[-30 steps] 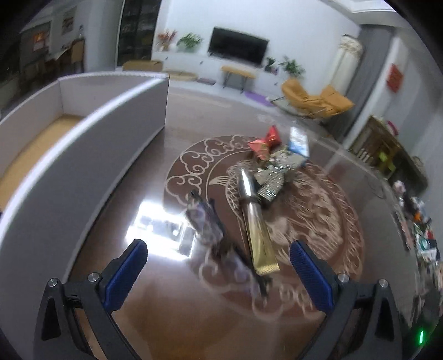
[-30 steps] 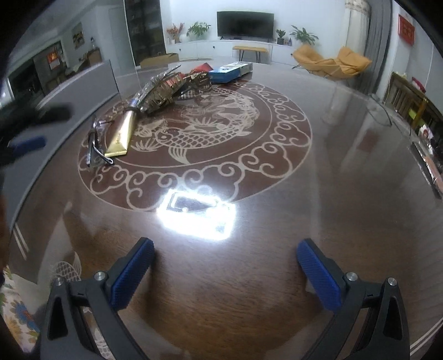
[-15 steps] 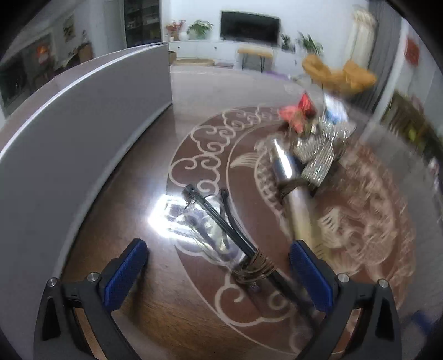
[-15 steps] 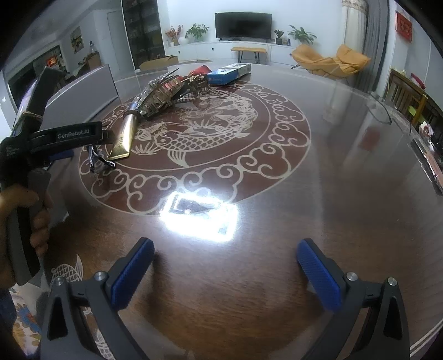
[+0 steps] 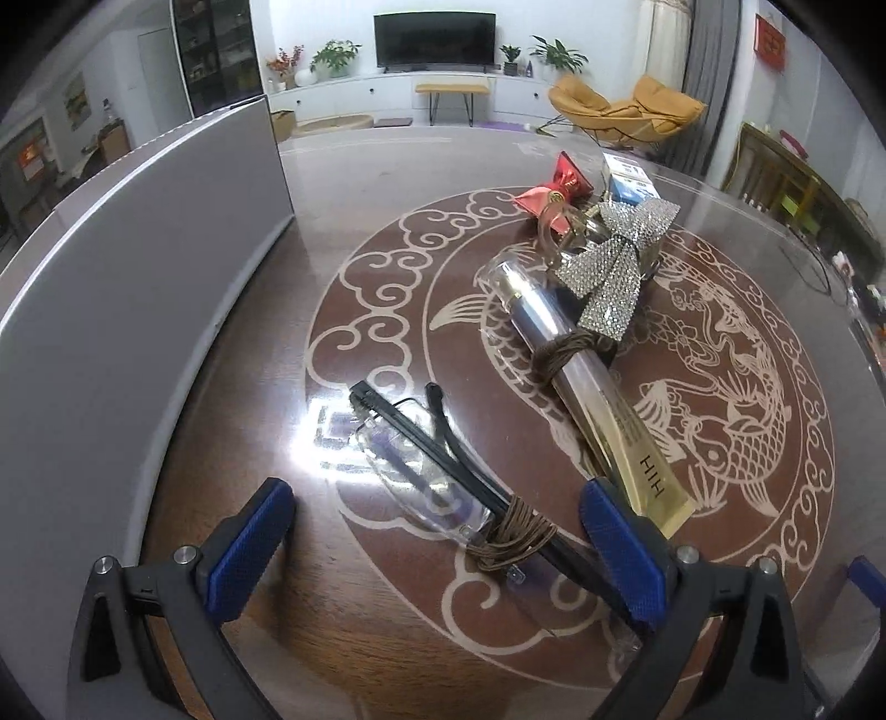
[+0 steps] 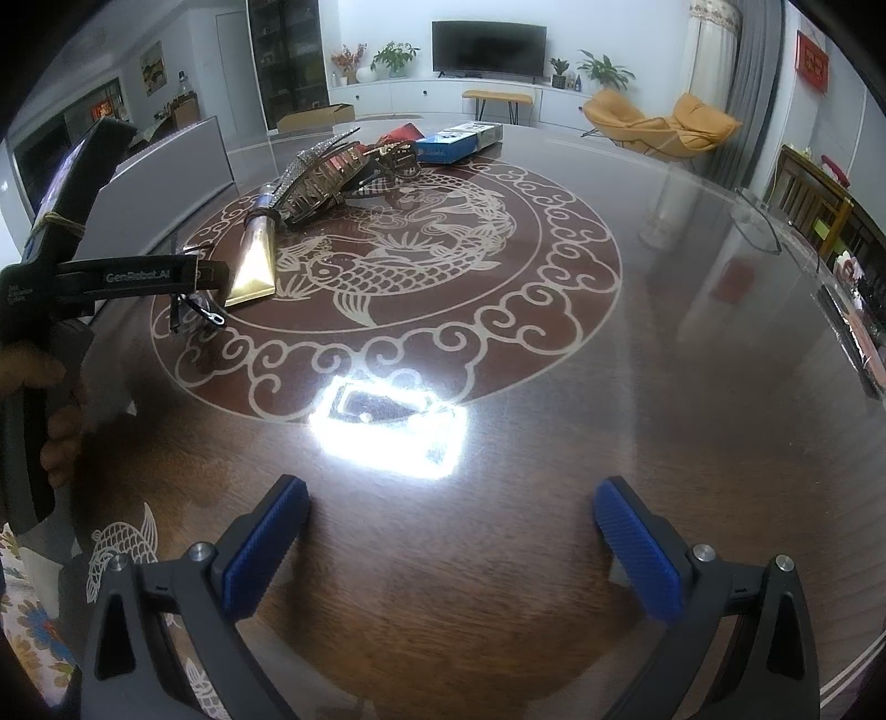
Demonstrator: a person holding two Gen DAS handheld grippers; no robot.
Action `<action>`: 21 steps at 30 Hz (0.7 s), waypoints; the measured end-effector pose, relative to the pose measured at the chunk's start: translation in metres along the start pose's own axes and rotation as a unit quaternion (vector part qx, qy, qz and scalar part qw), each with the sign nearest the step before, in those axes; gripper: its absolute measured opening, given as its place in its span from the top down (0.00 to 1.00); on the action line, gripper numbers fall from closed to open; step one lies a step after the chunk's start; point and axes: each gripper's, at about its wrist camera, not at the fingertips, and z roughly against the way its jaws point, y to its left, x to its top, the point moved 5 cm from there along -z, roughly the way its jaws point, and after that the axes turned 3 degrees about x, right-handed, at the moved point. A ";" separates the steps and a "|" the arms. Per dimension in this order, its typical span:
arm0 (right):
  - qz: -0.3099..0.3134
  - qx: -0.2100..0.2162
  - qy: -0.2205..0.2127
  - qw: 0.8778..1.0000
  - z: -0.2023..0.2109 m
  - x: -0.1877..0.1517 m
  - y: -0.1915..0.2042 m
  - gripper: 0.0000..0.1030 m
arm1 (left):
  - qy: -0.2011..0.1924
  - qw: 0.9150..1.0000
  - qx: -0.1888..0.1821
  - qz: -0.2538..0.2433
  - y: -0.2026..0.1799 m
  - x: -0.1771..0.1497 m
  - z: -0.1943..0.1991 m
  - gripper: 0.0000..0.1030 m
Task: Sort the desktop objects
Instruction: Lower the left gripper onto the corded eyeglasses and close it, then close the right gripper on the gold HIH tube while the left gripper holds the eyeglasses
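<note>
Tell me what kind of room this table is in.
Most likely a home living room: a wall-mounted television above a low white cabinet, yellow lounge chairs and potted plants stand beyond the table.

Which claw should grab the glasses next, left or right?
Left. The left claw is open right over the glasses, which lie between its fingers. The right claw is open over bare table, far from the glasses.

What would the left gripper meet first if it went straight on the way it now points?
Most likely the folded glasses: they lie between the open fingers of the left gripper. The gold tube lies just to the right; depth is uncertain.
</note>
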 end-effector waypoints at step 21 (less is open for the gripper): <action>0.000 -0.001 0.000 1.000 -0.001 0.001 0.000 0.00 | -0.060 0.997 -0.029 -0.035 0.008 -0.046 0.041 0.84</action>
